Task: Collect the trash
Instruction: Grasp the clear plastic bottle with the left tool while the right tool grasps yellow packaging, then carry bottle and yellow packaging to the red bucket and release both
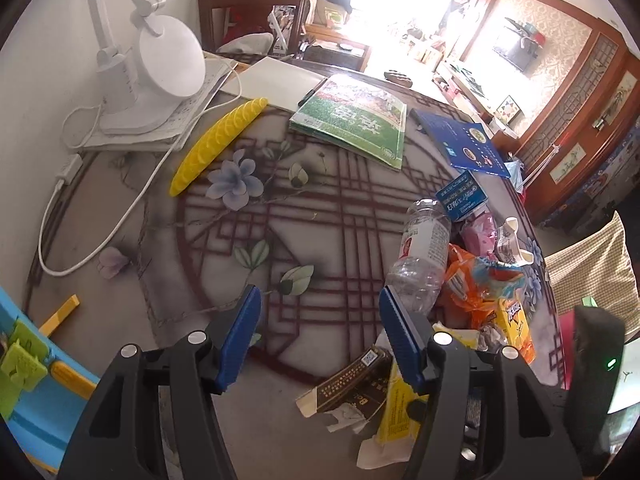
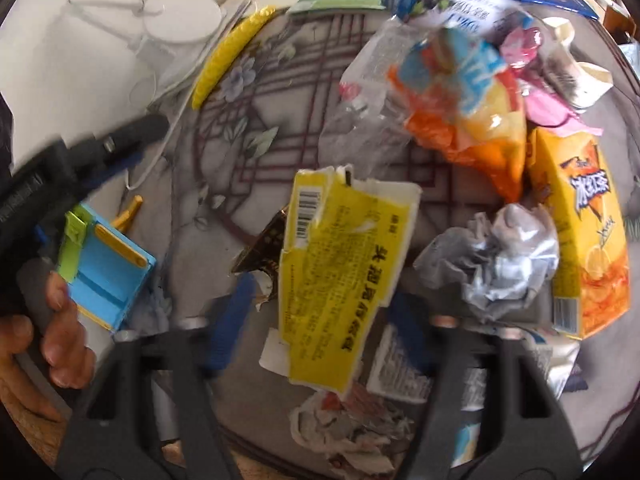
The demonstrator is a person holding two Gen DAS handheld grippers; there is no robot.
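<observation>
- Two sets of tongs hang over one patterned counter (image 1: 320, 208), and the trash sits heaped toward its right edge.
- The left tongs (image 1: 320, 320) are spread, blue pads apart with only bare counter between them; a crushed clear bottle (image 1: 424, 256) lies just beside the right pad.
- Only the left view shows the far side: a white desk lamp (image 1: 160, 64), a yellow ridged case (image 1: 216, 144), a green booklet (image 1: 352, 116), a blue booklet (image 1: 464, 144) and the room behind.
- Only the right view shows the hand (image 2: 48, 336) gripping the other tool, and a blue-and-green holder (image 2: 104, 272) by it.
- The right tongs (image 2: 320, 336) are blurred; a flattened yellow carton (image 2: 340, 264) lies between the pads, and I cannot tell whether they press it.
- Crumpled grey paper (image 2: 496, 264) lies right of that carton, an orange snack bag (image 2: 472, 120) beyond.
- The carton shows a barcode and black Chinese print; a yellow drink box (image 2: 584, 240) carries blue Chinese characters I cannot make out.
</observation>
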